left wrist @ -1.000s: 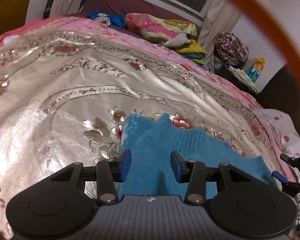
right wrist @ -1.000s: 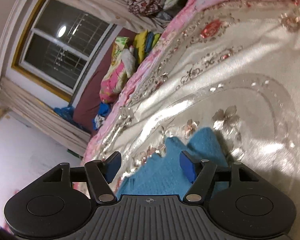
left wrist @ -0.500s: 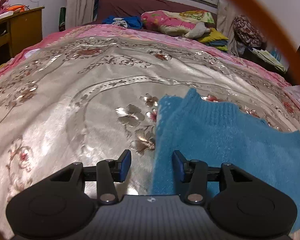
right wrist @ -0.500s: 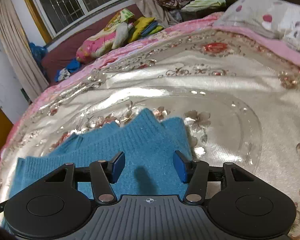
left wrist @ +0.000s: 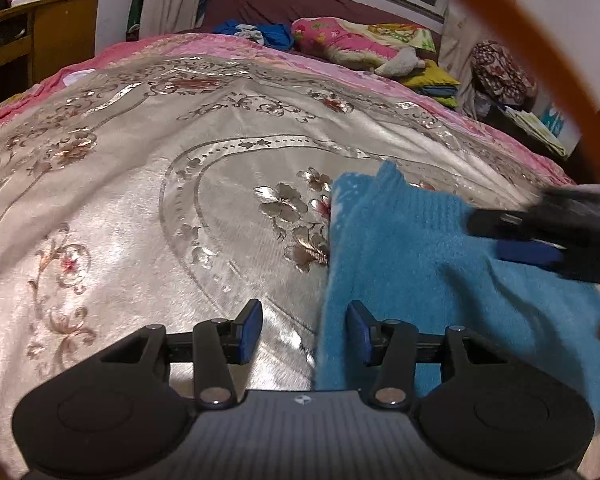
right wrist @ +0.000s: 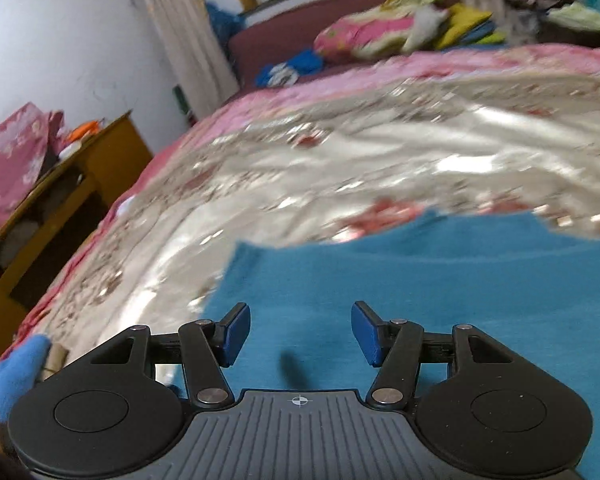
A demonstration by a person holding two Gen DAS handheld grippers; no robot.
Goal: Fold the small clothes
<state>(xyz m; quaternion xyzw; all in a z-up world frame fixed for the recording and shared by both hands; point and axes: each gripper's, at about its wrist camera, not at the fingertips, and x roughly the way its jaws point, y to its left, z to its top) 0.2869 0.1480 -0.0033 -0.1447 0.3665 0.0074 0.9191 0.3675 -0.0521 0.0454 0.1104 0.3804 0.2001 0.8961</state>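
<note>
Blue knit garment [left wrist: 440, 264] lies flat on the silver floral bedspread [left wrist: 180, 208]. Left gripper [left wrist: 304, 330] released, jaws spread over the garment's left edge, holding nothing. Right gripper [right wrist: 300, 334] also released, spread above the garment's cloth, its view blurred.

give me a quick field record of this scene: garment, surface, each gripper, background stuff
garment: blue knit garment, lying spread on the bed
surface: silver floral bedspread with a pink border
left gripper: open, low over the garment's left edge, one finger over blue knit, the other over bedspread
right gripper: open, over the garment, gripping nothing
background: wooden cabinet, pink floral pillow, blue clothes pile, window with curtains
image quality: right wrist view is motion-blurred
</note>
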